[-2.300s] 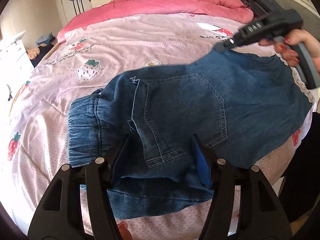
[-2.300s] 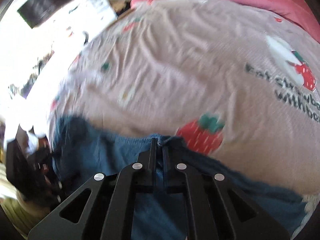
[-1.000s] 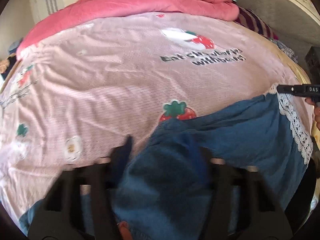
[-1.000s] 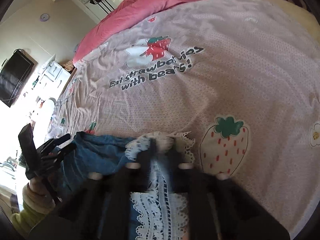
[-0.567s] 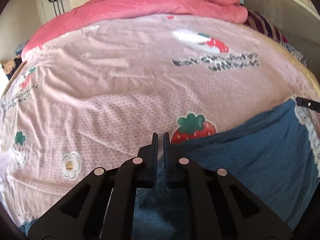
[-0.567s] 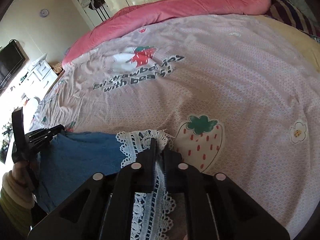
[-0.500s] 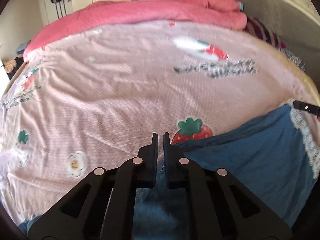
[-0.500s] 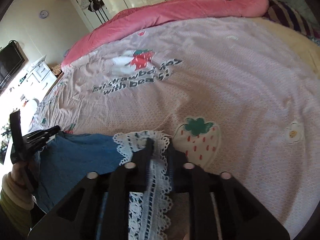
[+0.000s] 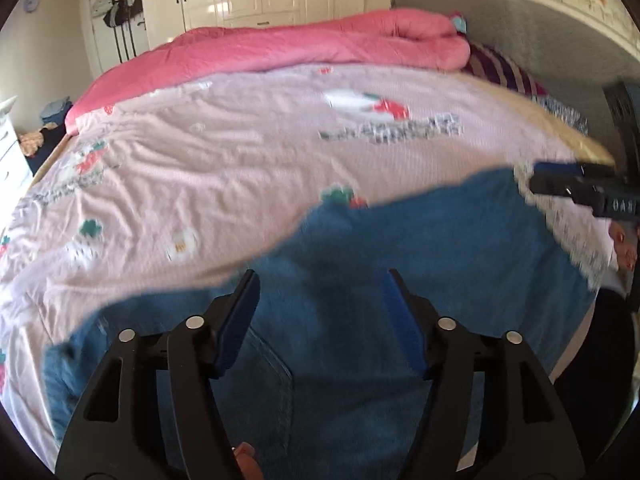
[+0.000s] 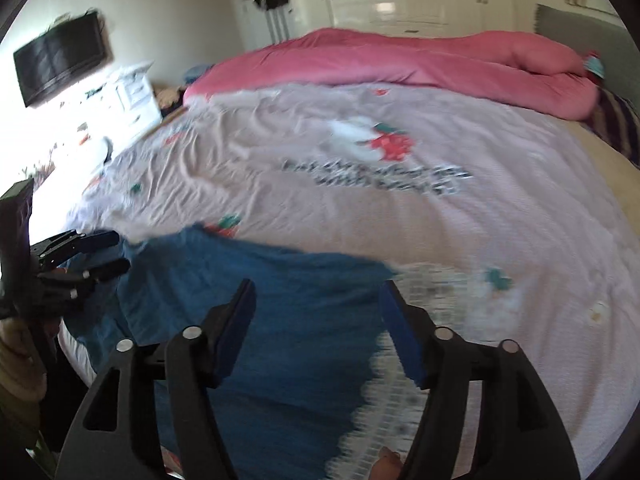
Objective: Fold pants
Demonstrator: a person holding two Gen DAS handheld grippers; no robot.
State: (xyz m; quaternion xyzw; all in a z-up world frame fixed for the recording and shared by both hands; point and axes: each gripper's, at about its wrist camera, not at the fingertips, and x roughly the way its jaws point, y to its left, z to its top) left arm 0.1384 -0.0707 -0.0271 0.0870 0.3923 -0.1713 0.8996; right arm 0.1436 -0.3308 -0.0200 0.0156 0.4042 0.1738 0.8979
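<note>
Both grippers stood released above the denim pants (image 9: pixel 420 256), their jaws having just been opening, with nothing pinched between the blue pads. The left gripper (image 9: pixel 320 304) hovered over the pocket side, the right gripper (image 10: pixel 316 312) over the cloth beside the white lace trim (image 10: pixel 404 364). The pants lay folded on the pink strawberry-print bedspread (image 9: pixel 224 152), near the bed's near edge.

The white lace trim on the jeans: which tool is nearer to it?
Right. The right tool hangs open directly above the lace trim, one finger over it. The left tool, also open, sits over the plain denim of the jeans, far from the trim.
</note>
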